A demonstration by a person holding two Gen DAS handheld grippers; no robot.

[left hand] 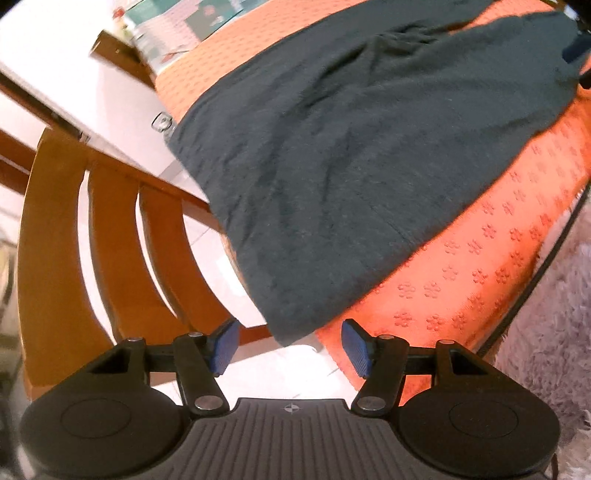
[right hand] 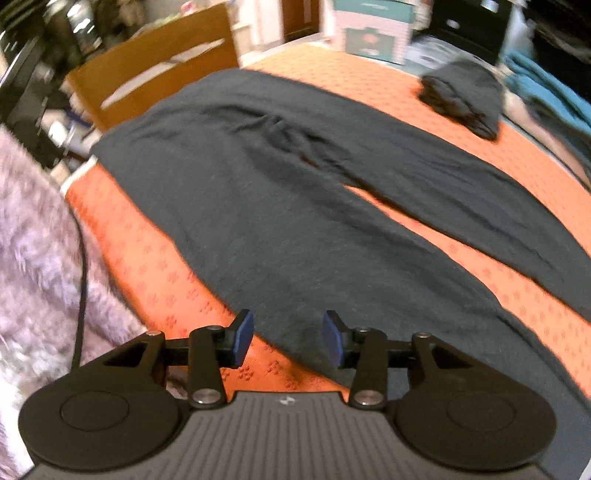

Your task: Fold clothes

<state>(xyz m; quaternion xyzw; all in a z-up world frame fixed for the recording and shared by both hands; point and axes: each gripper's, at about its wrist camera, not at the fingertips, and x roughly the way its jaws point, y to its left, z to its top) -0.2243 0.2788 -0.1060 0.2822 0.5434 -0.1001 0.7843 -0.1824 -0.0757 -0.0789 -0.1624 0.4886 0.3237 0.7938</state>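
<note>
Dark trousers (right hand: 295,206) are spread flat on the orange table (right hand: 155,266), waist overhanging the left edge, both left gripper (left hand: 290,345) and right gripper (right hand: 288,338) released and empty; slippage off-table is risked if the overhang gets tugged.

An orange tablecloth (right hand: 424,92) with a raised flower pattern covers the table. A wooden chair (right hand: 155,62) stands at its far left edge. A green-and-white box (right hand: 373,33) sits at its far side. A fuzzy grey fabric (right hand: 33,236) lies against its near left edge.
</note>
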